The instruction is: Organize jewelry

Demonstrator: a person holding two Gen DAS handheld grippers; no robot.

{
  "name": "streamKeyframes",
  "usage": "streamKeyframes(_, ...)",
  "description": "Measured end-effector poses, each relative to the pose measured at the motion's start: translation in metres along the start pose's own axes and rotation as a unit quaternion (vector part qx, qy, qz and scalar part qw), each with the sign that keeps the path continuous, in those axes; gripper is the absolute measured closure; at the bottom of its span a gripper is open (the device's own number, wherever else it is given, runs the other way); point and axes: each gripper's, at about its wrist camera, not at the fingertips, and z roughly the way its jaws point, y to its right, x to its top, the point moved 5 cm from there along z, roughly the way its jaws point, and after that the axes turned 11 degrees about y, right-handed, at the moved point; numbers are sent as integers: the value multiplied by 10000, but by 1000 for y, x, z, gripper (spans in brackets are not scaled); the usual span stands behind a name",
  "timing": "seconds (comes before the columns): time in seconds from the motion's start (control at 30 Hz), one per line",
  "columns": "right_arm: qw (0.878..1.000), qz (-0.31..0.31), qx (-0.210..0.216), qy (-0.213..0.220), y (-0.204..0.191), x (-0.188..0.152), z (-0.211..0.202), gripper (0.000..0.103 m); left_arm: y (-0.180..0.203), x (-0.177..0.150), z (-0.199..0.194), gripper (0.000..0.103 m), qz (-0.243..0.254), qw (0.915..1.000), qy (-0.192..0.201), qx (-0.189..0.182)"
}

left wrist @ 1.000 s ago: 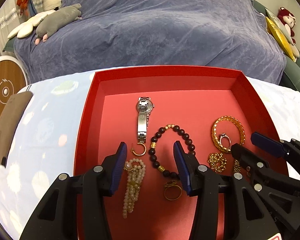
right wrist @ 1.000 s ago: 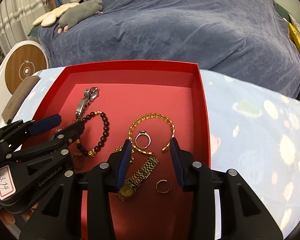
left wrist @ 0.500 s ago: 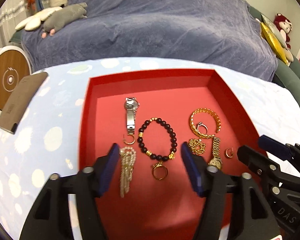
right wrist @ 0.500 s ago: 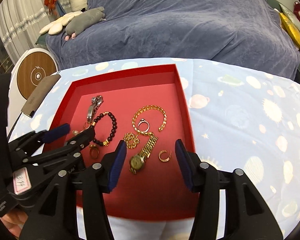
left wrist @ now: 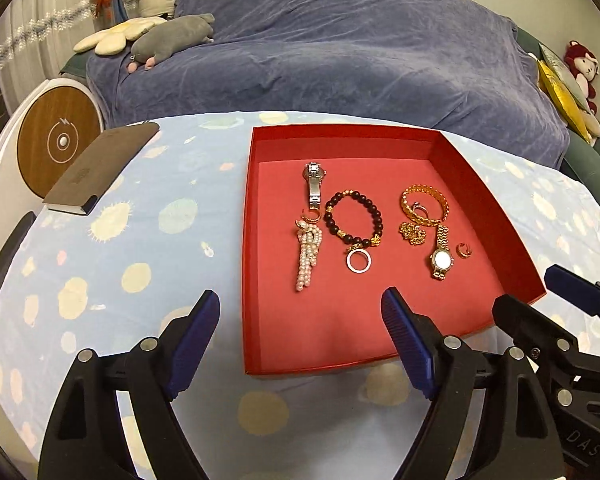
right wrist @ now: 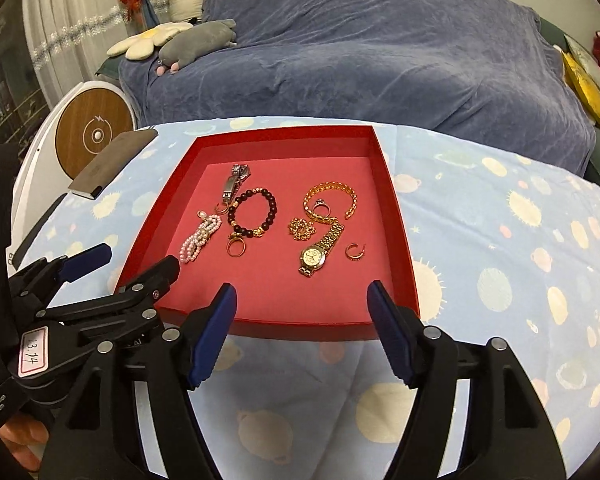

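A brown book [left wrist: 100, 168] lay far left on the spotty blue cloth [left wrist: 148, 240]. The left gripper [left wrist: 300, 312] had its tongs wide apart, holding nothing. The red tray [left wrist: 256, 360] sat in the middle. Inside, left to right, were a silver watch [left wrist: 314, 184], pink pearls [left wrist: 308, 256], a dark bead bracelet [left wrist: 354, 218], a gold bangle [left wrist: 424, 210] and a gold watch [left wrist: 441, 256]. The right gripper [right wrist: 302, 300] was wide apart too, empty.

A white sticker [right wrist: 32, 350] on the left gripper [right wrist: 126, 260] is showing "13.14"; "DAS" is showing on the right gripper [left wrist: 540, 296].
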Motion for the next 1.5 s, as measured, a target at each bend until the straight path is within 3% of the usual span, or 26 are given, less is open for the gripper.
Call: streamKeyframes(1.5,9999,6,-155,34,8,-10,-9,36,6,-1,-9,23,116,9999,-42,120)
